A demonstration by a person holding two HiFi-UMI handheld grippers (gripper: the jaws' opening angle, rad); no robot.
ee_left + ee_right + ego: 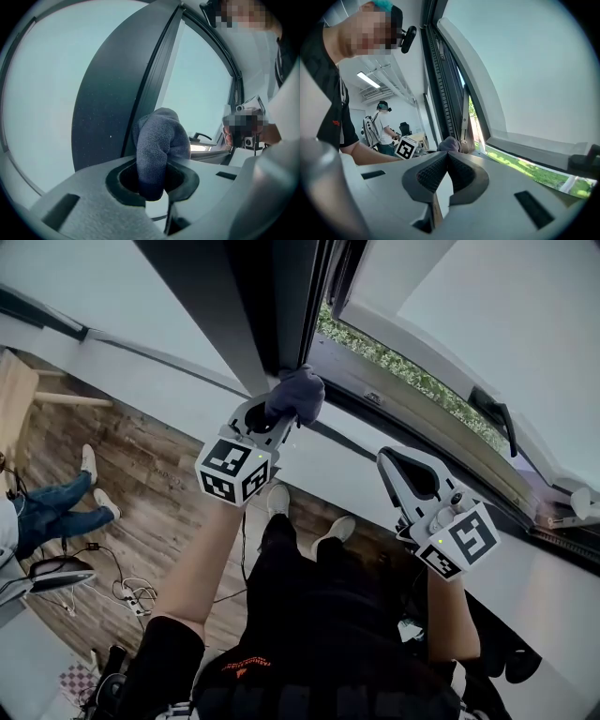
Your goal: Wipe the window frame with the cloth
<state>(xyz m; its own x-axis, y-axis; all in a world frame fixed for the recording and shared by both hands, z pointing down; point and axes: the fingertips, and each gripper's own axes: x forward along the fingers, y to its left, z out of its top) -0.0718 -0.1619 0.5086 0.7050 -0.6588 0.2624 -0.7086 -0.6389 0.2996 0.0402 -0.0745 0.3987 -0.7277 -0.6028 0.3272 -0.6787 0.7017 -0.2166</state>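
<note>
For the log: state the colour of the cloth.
The cloth is a plain blue-grey, seen best in the left gripper view.

Wooden floor (pixel 159 498), white wall (pixel 141 371), greenery (pixel 394 358) outside

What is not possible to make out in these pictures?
- Head view: contact between cloth and window frame, covered by the cloth itself.
- Left gripper view: how much cloth sits below the jaws, hidden by the left gripper.
- Right gripper view: window handle, cut by the edge.

Nothing legible; the orange print (pixel 246 664) on the shirt (pixel 319 634) is too blurred.
</note>
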